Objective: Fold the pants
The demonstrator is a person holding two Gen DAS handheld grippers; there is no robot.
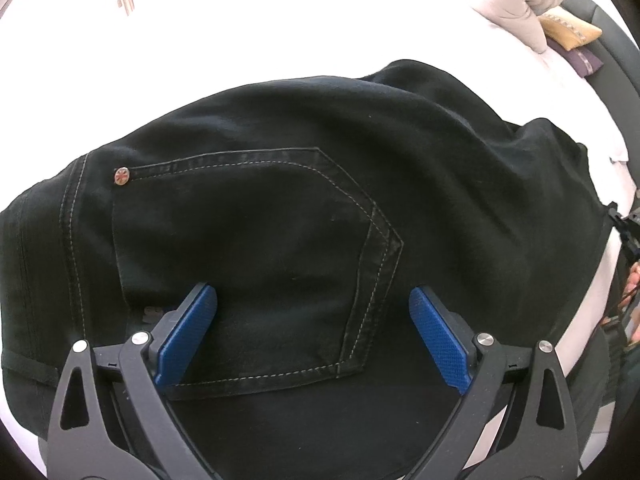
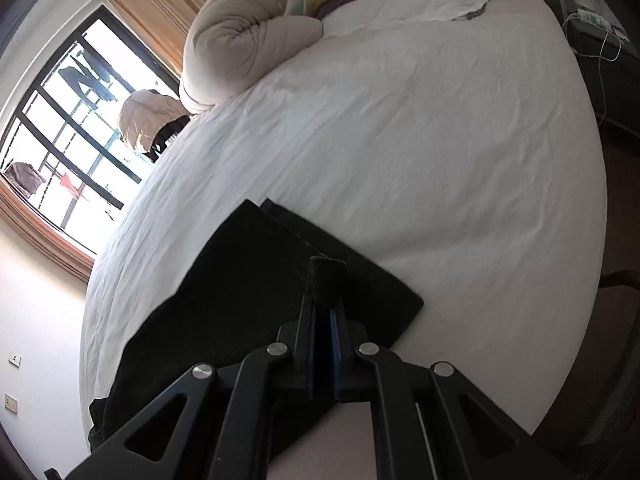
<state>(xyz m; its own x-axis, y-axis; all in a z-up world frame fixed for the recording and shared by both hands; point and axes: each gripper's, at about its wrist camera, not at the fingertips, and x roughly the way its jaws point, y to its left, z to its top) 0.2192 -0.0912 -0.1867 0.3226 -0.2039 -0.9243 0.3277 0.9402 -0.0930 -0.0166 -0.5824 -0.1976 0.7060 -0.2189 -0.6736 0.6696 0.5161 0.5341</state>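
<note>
Lying dark across the white bed (image 2: pixel 400 140), the black pants (image 1: pixel 280 208) are partway through a fold, I'd say. The left gripper (image 1: pixel 312 312) hangs over the seat with its blue fingers (image 1: pixel 438 336) spread wide around nothing, just above the back pocket (image 1: pixel 248 260). The right gripper (image 2: pixel 325 280) is clamped tight on a pinch of cloth by the leg end. My guess is the next move means carrying that held end over toward the waist while the left steadies or smooths the seat.
</note>
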